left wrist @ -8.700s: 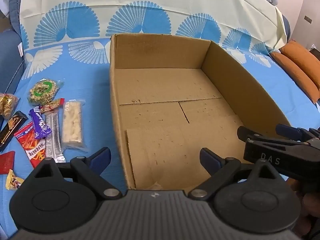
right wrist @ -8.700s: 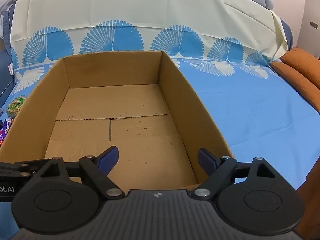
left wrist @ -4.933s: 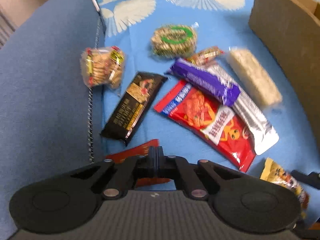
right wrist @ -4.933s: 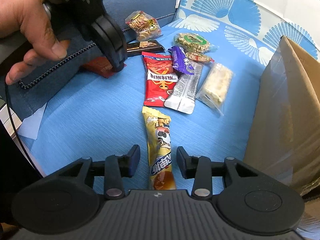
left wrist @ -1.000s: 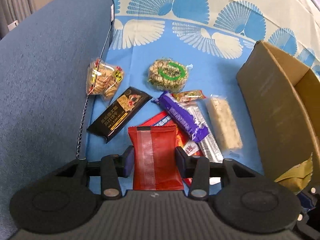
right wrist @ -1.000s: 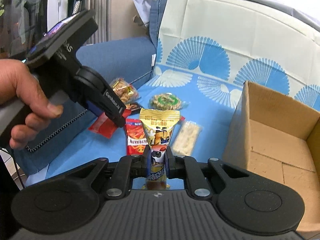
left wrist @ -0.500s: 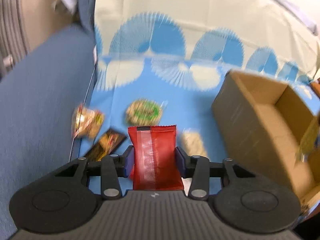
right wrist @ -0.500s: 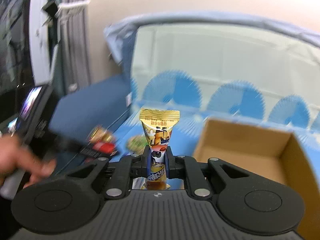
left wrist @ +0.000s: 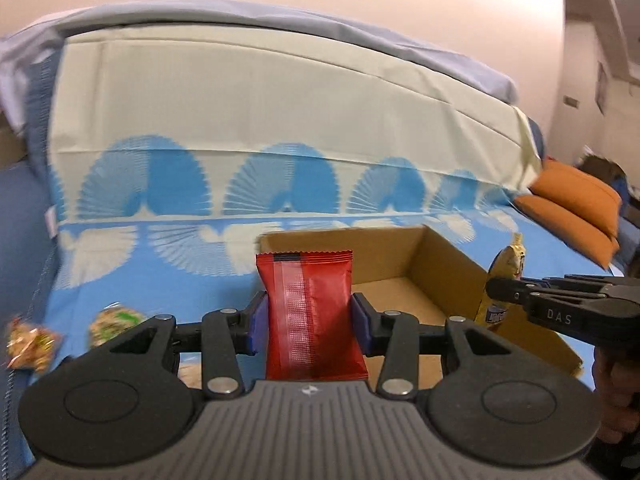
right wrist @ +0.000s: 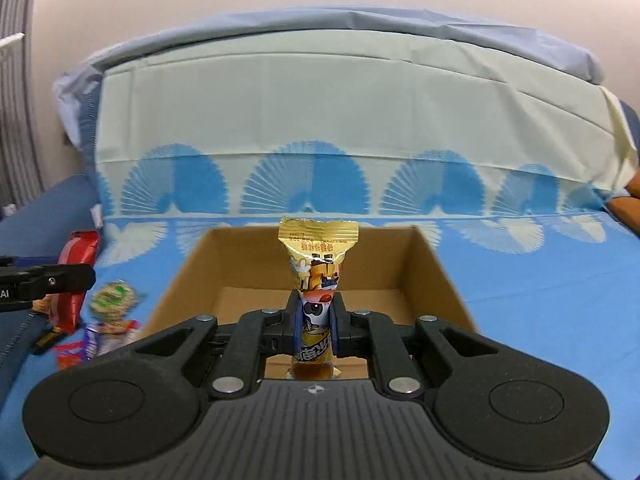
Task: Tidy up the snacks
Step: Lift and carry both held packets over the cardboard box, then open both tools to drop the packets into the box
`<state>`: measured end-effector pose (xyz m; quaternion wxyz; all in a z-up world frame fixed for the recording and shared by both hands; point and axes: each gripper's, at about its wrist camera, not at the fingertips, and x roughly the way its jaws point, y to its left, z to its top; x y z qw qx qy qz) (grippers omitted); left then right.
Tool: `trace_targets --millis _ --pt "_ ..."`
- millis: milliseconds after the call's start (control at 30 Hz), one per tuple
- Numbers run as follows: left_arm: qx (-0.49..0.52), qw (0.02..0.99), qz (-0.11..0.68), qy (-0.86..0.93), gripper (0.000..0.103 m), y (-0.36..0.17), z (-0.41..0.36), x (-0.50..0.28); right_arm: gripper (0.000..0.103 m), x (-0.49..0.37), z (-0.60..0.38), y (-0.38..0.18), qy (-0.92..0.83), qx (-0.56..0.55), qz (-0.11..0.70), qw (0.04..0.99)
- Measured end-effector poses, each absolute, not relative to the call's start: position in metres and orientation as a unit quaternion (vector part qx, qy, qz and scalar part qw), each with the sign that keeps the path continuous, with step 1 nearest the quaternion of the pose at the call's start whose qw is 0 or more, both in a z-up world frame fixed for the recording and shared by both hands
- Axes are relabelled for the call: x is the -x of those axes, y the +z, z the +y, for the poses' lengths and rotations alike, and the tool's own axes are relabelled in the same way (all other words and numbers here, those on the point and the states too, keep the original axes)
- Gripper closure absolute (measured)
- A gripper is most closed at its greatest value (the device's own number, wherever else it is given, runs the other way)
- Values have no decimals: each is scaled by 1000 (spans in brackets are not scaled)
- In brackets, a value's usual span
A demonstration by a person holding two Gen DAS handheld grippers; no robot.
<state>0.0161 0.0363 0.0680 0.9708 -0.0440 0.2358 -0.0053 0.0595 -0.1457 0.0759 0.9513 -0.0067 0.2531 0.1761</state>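
Observation:
My left gripper (left wrist: 308,322) is shut on a red snack packet (left wrist: 310,312), held upright near the left front corner of the open cardboard box (left wrist: 444,276). My right gripper (right wrist: 316,322) is shut on a yellow snack packet (right wrist: 318,264), held upright in front of the box (right wrist: 436,276). In the left wrist view the yellow packet (left wrist: 506,276) shows at the box's right wall. In the right wrist view the red packet (right wrist: 74,276) shows at the left. The box floor looks bare where visible.
Several loose snacks lie on the blue sheet left of the box: a round green-labelled rice cake (right wrist: 114,298), a biscuit bag (left wrist: 28,344), a purple bar (right wrist: 94,342). Orange cushions (left wrist: 572,208) lie at the far right. A cream and blue patterned cover (right wrist: 320,140) hangs behind.
Both grippers have swung from the snack pile toward the box, each still holding its packet. The box now lies straight ahead of the right gripper.

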Motion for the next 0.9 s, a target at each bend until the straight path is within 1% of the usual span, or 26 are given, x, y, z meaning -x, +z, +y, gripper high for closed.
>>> trace_targets --millis 167,400,900 --pt "57 970 235 -38 55 58 13 -34 90 -55 -172 62 152 9 261 953" --pt "57 971 222 -64 55 56 -7 -37 90 -59 -194 56 128 7 265 956" --pt "46 974 201 -97 55 57 -20 -31 90 -57 -191 55 137 11 251 958"
